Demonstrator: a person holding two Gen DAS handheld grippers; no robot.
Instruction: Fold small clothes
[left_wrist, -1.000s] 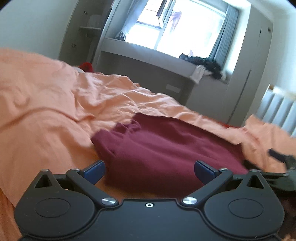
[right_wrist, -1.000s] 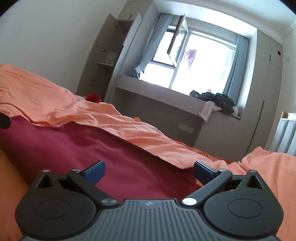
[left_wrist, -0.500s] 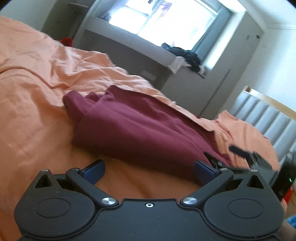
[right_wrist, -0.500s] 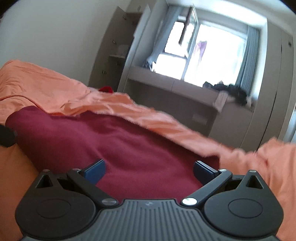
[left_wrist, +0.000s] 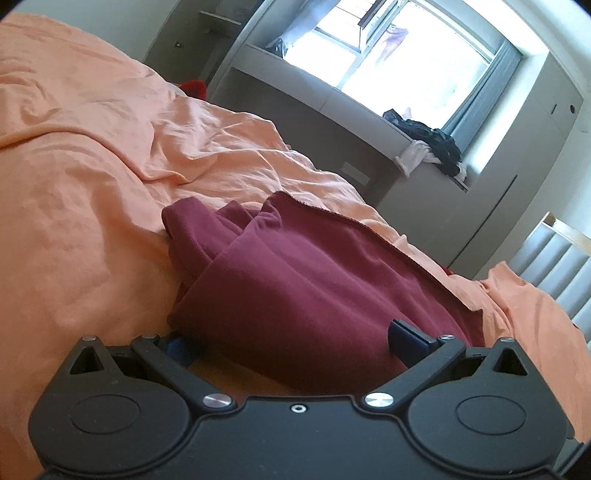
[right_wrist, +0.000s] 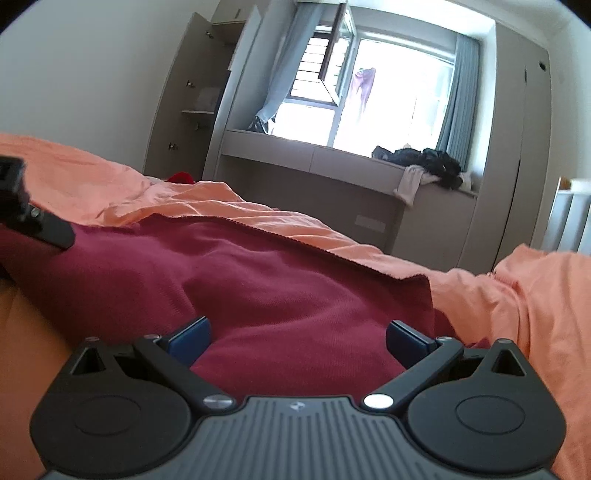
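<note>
Maroon garment lies spread on an orange bedsheet, its left end bunched into thick folds and its far hem running in a long diagonal line toward the right. From the left wrist view, the left gripper sits low at the near edge of the cloth with its jaws spread wide; the left blue pad is half hidden under the garment's near corner, while the right pad rests against the top of the fabric, and nothing is clamped between them. From the right wrist view, the right gripper is also spread wide over the near edge of the same garment, its blue fingertips touching the cloth on either side of a raised fold without pinching it. At the far left of that view, part of the left gripper's black linkage reaches onto the left end of the garment. Beyond the bed, a grey window bench runs beneath a bright window, with a heap of dark clothes at its right end, and an open wardrobe stands at the left.
</note>
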